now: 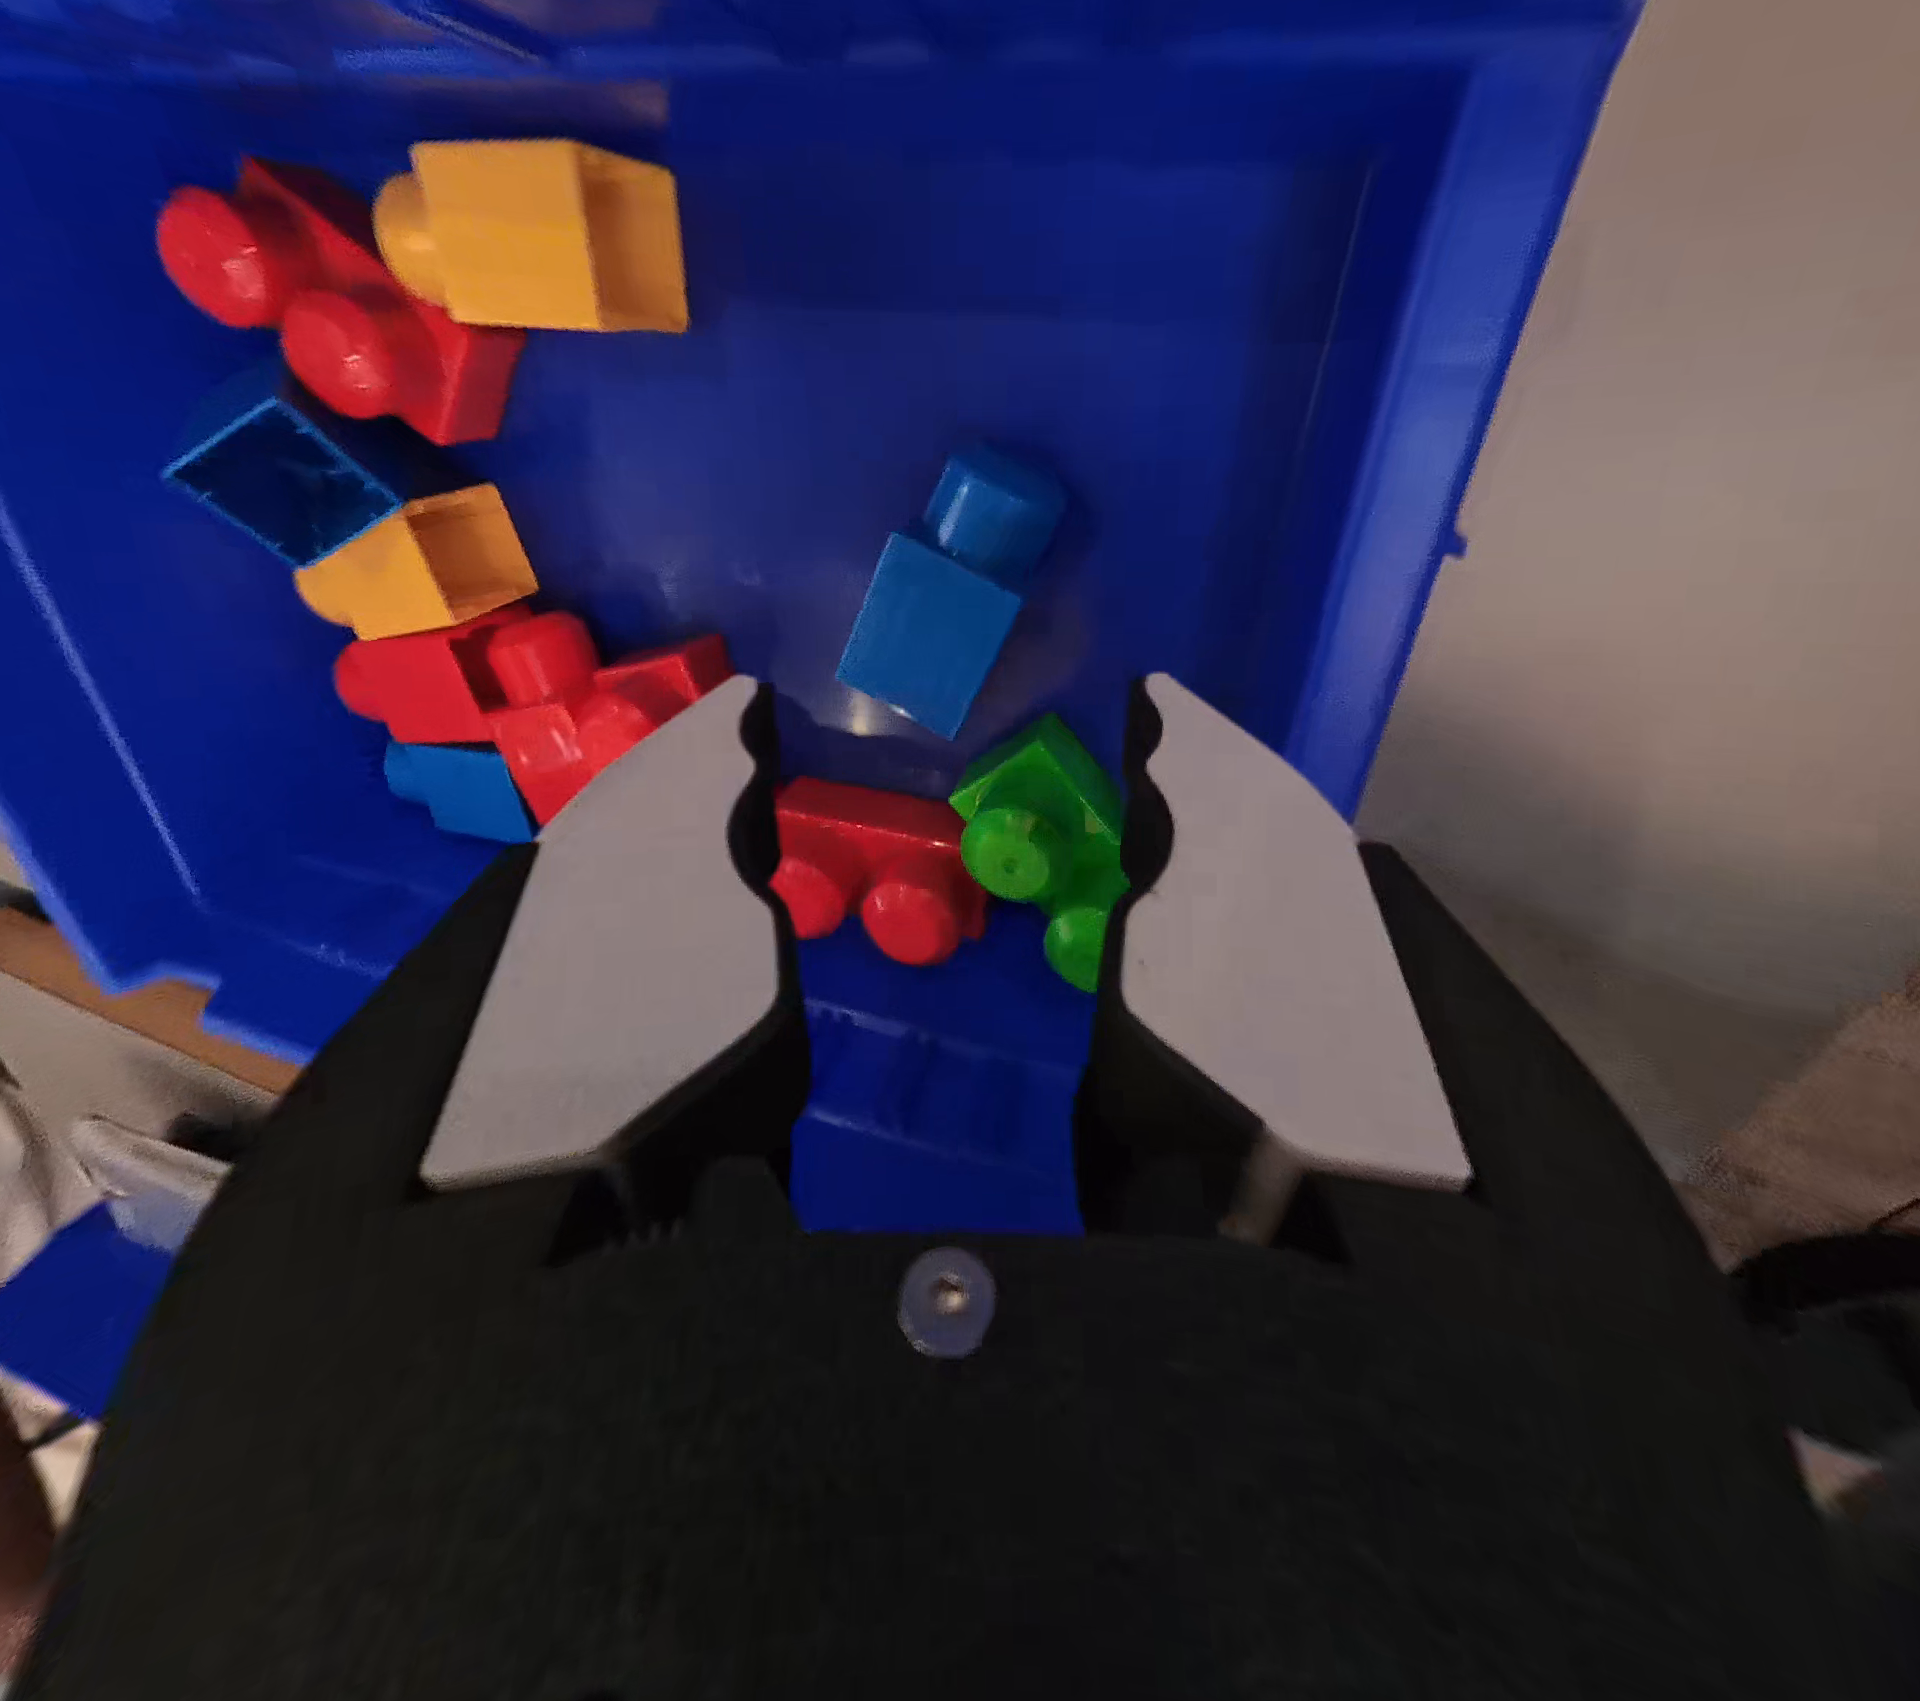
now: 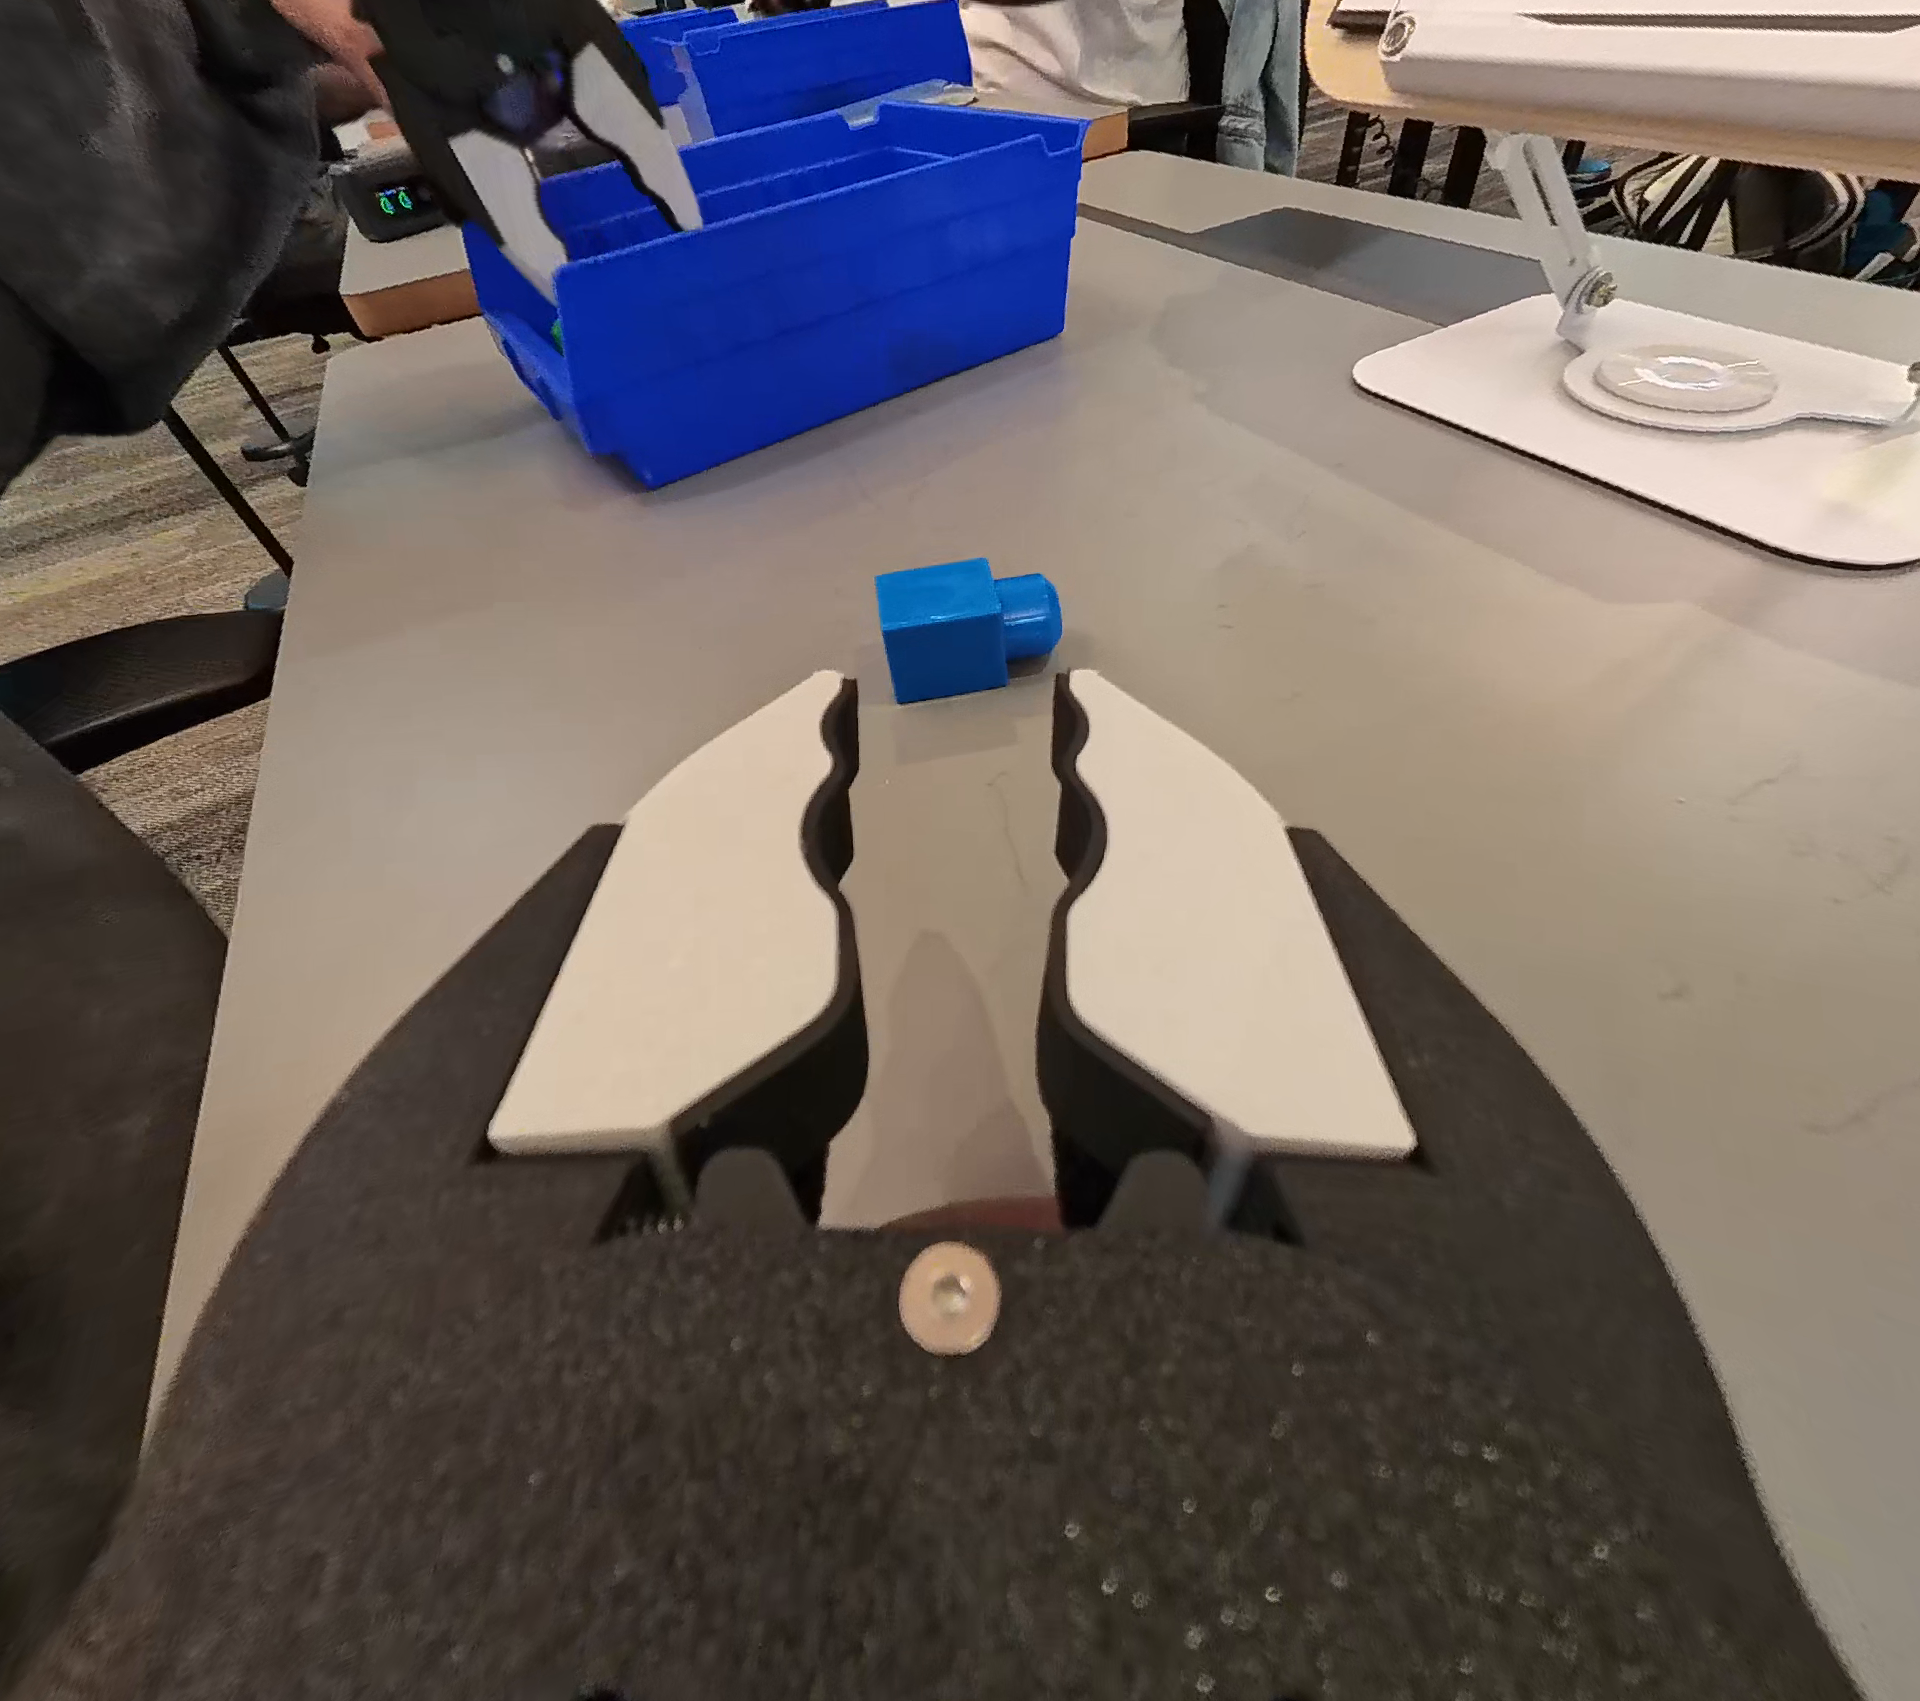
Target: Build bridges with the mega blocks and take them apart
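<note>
- Left gripper (image 1: 948,716), released, hangs over the blue bin (image 1: 1455,404), above a red two-stud block (image 1: 883,862).
- Right gripper (image 2: 954,701), released, sits just short of a blue one-stud block (image 2: 951,628) on the counter (image 2: 1351,768).

Bare table (image 2: 1351,768) around blue block (image 2: 940,628).

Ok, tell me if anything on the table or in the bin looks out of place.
One small blue plastic one-stud block lies on its side on the grey table, stud pointing sideways, apart from the blue plastic bin, just ahead of the open right tool.
</note>
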The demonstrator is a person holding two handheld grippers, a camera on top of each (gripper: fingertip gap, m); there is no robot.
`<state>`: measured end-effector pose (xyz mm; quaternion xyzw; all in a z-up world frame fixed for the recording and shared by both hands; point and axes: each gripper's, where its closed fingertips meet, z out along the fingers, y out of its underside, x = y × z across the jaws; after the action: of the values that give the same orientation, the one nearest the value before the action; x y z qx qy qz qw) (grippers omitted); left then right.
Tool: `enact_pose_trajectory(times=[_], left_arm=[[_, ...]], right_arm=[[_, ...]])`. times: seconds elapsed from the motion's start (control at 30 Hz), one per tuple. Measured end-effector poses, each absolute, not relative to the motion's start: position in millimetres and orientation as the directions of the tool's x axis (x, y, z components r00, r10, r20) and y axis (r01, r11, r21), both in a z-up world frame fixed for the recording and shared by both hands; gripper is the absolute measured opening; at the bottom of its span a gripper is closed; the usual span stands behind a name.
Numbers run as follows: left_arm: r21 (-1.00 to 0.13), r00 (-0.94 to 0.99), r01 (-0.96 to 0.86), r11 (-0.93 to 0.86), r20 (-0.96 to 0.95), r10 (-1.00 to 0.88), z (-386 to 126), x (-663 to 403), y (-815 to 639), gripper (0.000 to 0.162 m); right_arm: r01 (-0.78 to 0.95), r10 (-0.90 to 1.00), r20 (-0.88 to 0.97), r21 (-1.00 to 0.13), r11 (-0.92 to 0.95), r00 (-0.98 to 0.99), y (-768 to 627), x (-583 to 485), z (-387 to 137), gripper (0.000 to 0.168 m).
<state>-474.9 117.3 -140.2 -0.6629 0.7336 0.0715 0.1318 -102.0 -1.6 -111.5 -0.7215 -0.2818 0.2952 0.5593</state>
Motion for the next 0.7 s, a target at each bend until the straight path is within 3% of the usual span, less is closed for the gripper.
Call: enact_pose_trajectory(times=[0.17, 0.2, 0.23, 0.27, 0.57, 0.7], left_arm=[[0.053, -0.139, -0.990, 0.130, -0.272, -0.952, -172.0, -483.0, 139.2, 0.072], [0.060, -0.136, -0.990, 0.124, -0.260, -0.956, -177.8, -484.8, 142.8, 0.067], [0.064, -0.127, -0.991, 0.115, -0.229, -0.965, -182.7, -486.9, 143.0, 0.043], [0.058, -0.116, -0.993, 0.106, -0.206, -0.972, -183.4, -486.8, 142.7, 0.039], [-0.211, 0.217, -0.964, -0.165, -0.254, -0.943, -73.5, -429.1, 136.0, 0.039], [-0.376, 0.312, -0.883, -0.281, -0.022, -0.950, -42.7, -341.7, 84.7, 0.038]], right_arm=[[0.066, 0.733, -0.119, -0.974, -0.218, 0.670, -1.1, -100.7, -111.0, 0.035], [0.065, 0.733, -0.118, -0.974, -0.216, 0.670, -1.3, -100.5, -110.7, 0.035], [0.064, 0.732, -0.118, -0.974, -0.216, 0.671, -1.2, -100.4, -110.6, 0.035], [0.063, 0.731, -0.119, -0.974, -0.217, 0.672, -1.1, -100.1, -110.7, 0.035], [0.040, 0.732, -0.146, -0.972, -0.231, 0.666, -0.6, -98.4, -110.0, 0.035], [0.049, 0.740, -0.148, -0.970, -0.238, 0.656, -0.9, -100.5, -111.1, 0.034]])
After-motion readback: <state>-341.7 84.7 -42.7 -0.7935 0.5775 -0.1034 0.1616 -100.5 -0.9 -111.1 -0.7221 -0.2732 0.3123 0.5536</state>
